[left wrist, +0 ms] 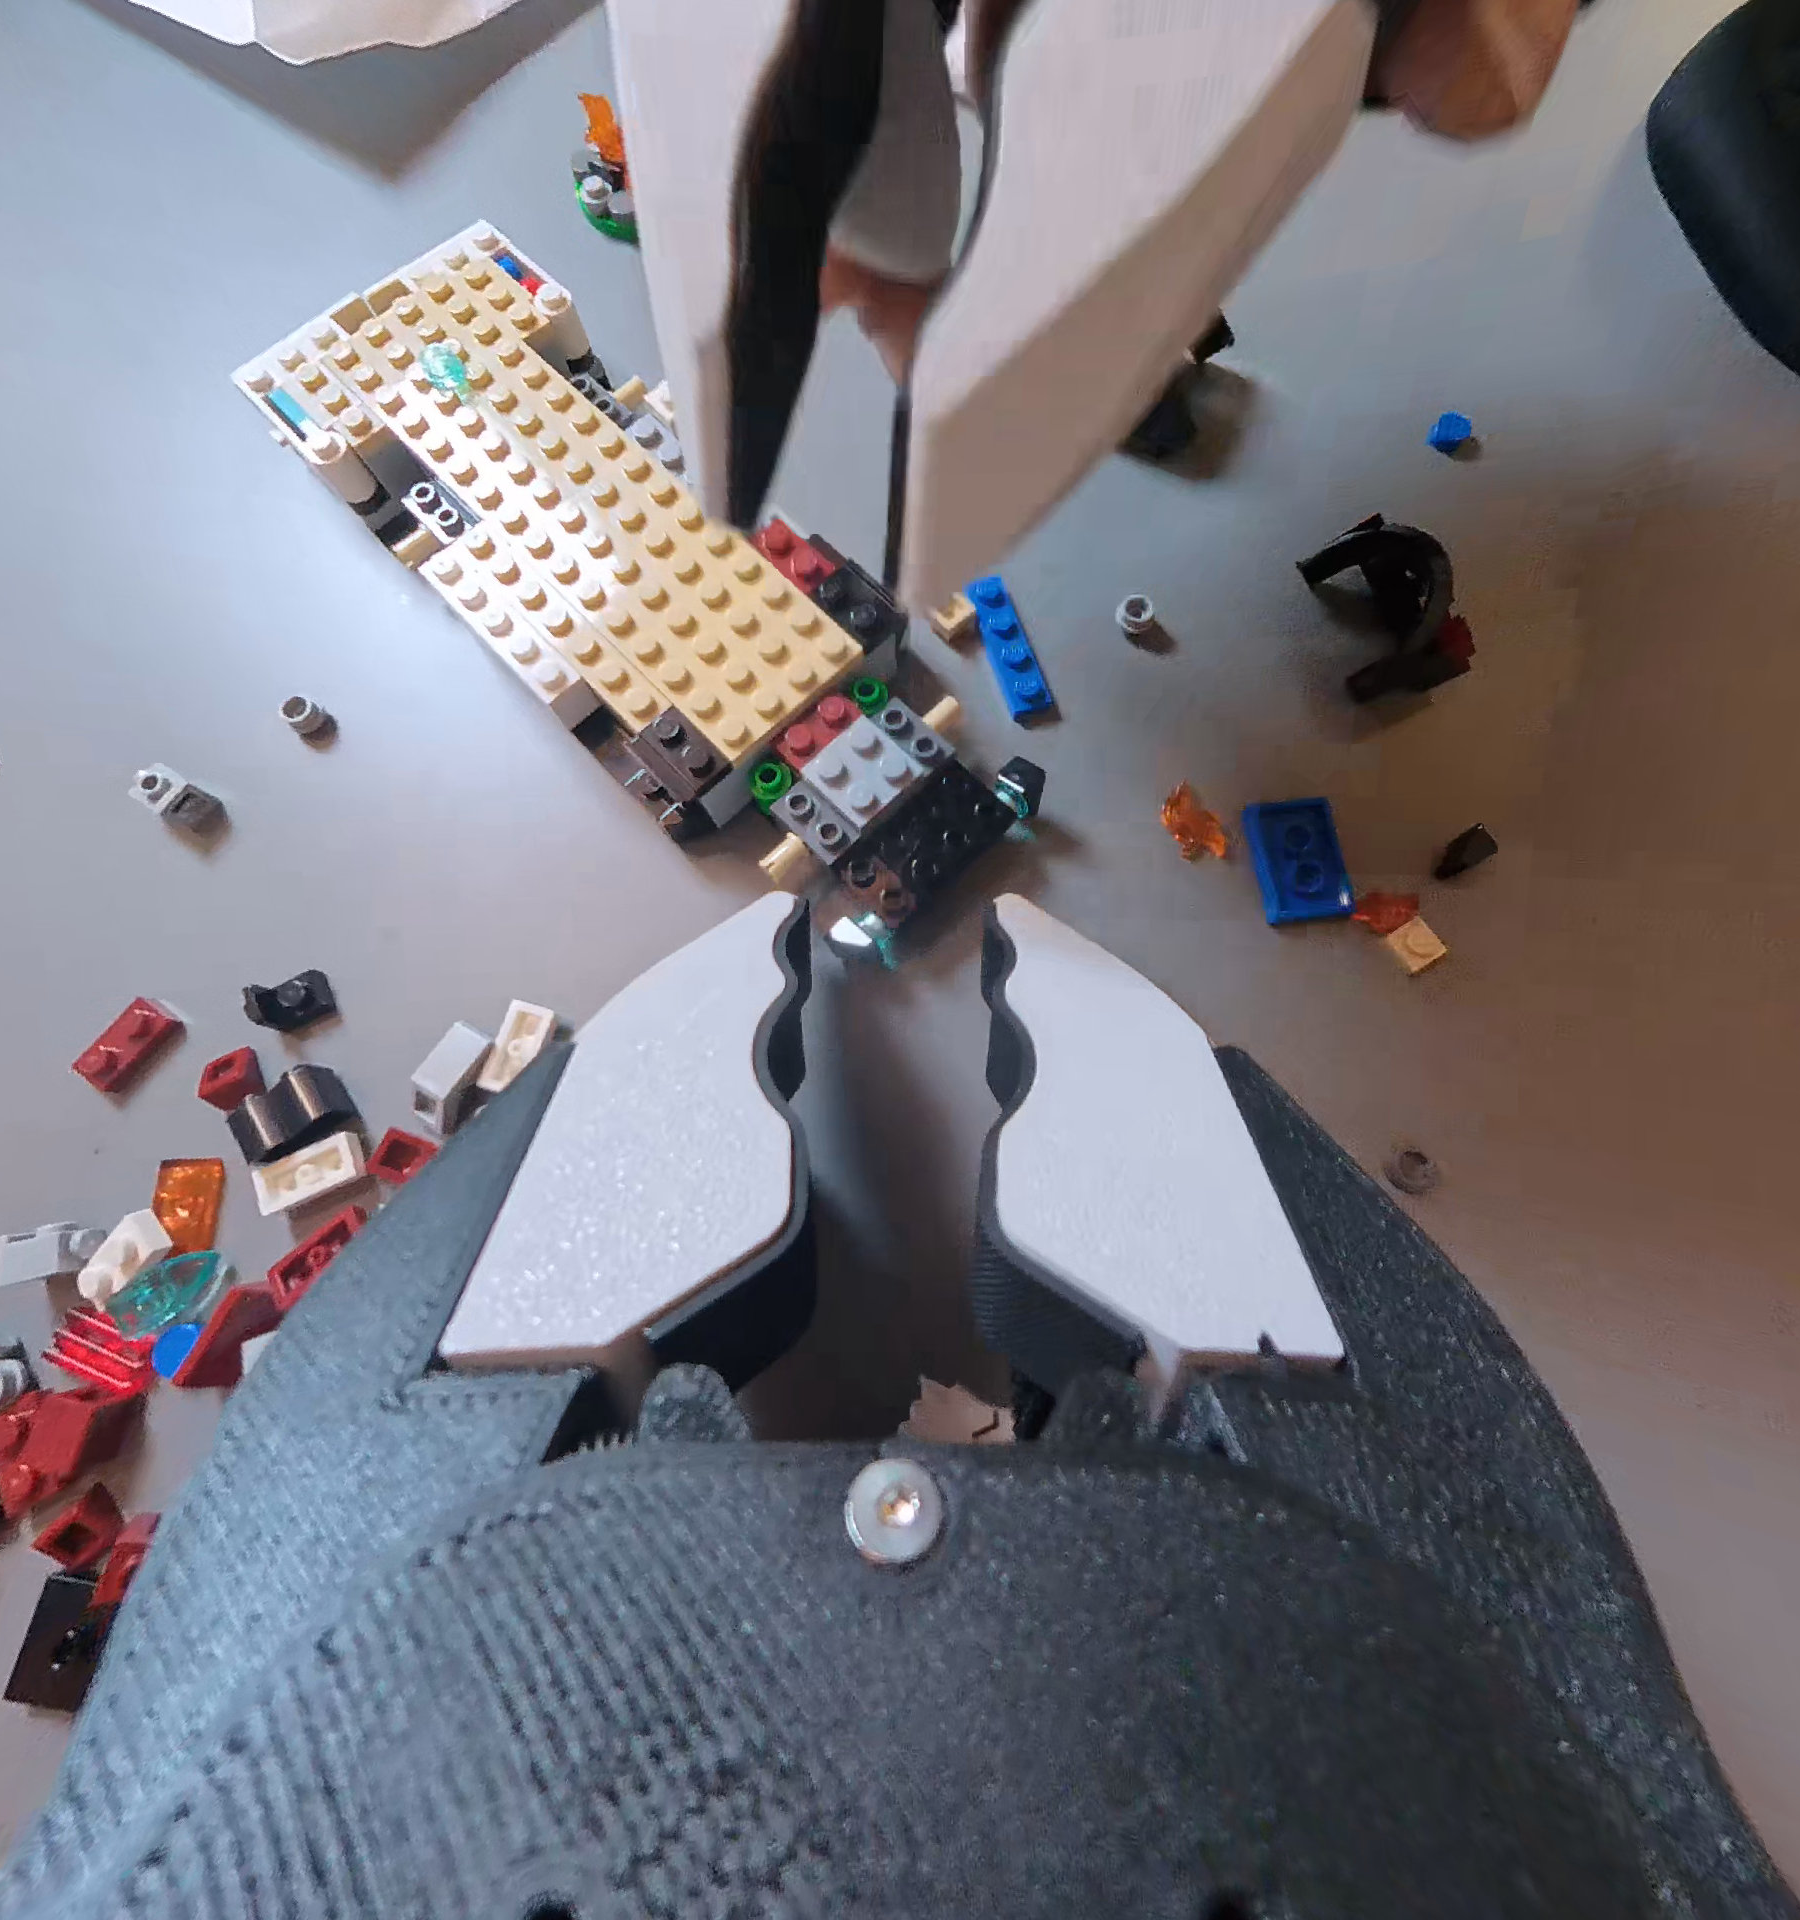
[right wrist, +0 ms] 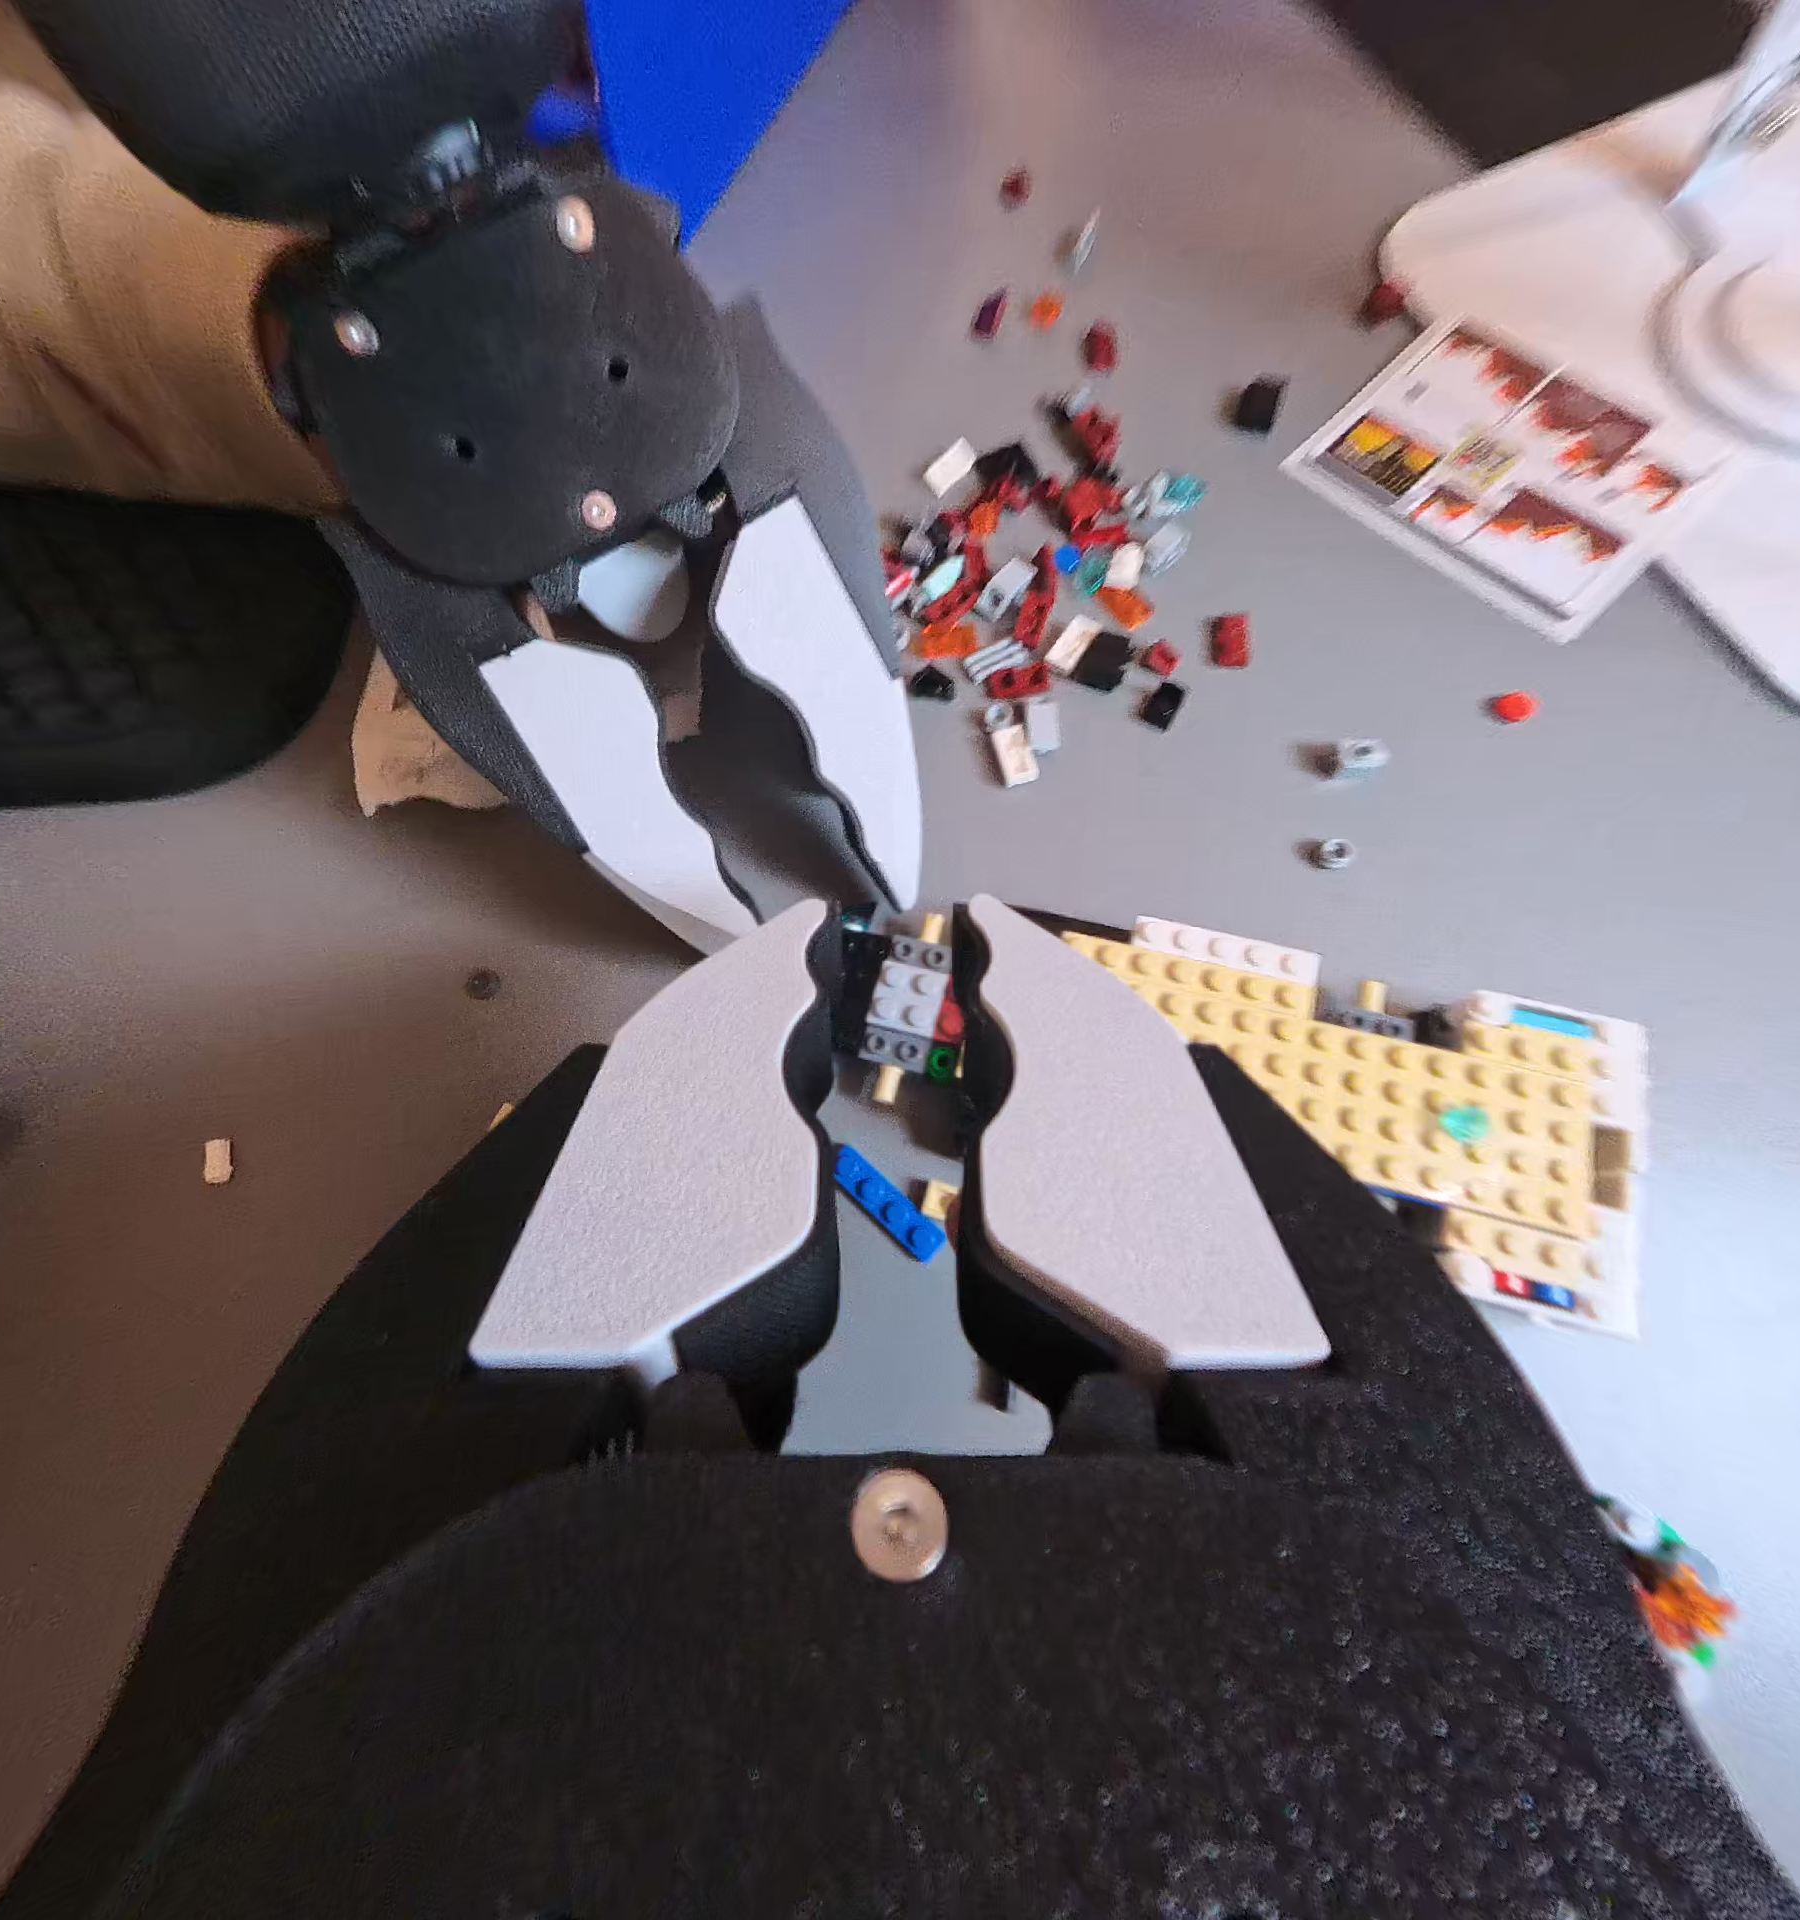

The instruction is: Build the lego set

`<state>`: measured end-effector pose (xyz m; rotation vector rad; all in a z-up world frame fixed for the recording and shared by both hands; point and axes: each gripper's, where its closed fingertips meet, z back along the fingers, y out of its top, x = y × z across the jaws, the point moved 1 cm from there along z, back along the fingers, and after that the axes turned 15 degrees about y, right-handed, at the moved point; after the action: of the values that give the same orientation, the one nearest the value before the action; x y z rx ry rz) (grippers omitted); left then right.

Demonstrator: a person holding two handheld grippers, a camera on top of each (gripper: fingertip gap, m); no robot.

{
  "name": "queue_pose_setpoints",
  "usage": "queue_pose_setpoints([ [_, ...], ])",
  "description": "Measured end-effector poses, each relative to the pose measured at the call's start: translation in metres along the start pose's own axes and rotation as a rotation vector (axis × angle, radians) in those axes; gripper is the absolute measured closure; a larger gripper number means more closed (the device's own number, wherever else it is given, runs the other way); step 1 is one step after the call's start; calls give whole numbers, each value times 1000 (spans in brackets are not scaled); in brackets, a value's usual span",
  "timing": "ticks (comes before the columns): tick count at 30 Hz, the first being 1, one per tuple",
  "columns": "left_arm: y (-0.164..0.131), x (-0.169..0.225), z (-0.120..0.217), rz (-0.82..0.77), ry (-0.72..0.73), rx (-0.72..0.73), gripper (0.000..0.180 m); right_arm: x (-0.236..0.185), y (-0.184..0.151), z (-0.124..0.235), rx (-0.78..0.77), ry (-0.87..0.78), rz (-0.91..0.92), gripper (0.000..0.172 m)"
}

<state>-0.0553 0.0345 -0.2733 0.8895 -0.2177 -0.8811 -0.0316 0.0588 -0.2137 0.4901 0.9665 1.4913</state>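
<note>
The brick model (left wrist: 605, 582) is approached at its black-and-grey end by both grippers: left gripper (left wrist: 891, 914) spread, right gripper (right wrist: 891, 914) spread, nothing pinched.

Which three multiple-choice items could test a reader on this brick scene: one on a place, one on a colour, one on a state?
1. Where does the long blue plate lie?
A. On top of the brick model
B. On the table, beside the brick model
C. In the pile of loose bricks

2. What colour is the model's wide studded top?
A. Green
B. Blue
C. Tan

3. How do the left gripper's fingers stand?
A. Apart
B. Shut tight together
C. Clamped on the blue plate

Answers:
1 B: it lies flat on the grey surface by the model's edge.
2 C: the large plates are all tan.
3 A: the table shows between the two tips.
</note>
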Motion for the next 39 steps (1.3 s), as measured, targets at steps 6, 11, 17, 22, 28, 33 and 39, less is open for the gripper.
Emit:
queue_pose_setpoints([
  [6, 8, 3, 7, -9, 9, 39, 149, 2, -41, 39, -27, -116, 52, 147],
  [11, 12, 7, 16, -3, 28, 58, 150, -10, -74, 30, -218, -72, 152, 172],
  [17, 3, 6, 35, 72, 70, 85, 151, -10, -73, 12, -381, 5, 283, 161],
  [22, -8, 1, 50, 149, 113, 109, 152, -7, -72, -2, -493, 119, 348, 158],
  [28, -18, -4, 59, 195, 140, 123, 154, -6, -76, -11, -620, 219, 345, 160],
  [33, -18, -5, 61, 202, 135, 135, 154, -7, -76, -12, -641, 241, 313, 163],
  [39, -17, -1, 60, 197, 128, 143, 155, -10, -76, -14, -624, 204, 284, 164],
])
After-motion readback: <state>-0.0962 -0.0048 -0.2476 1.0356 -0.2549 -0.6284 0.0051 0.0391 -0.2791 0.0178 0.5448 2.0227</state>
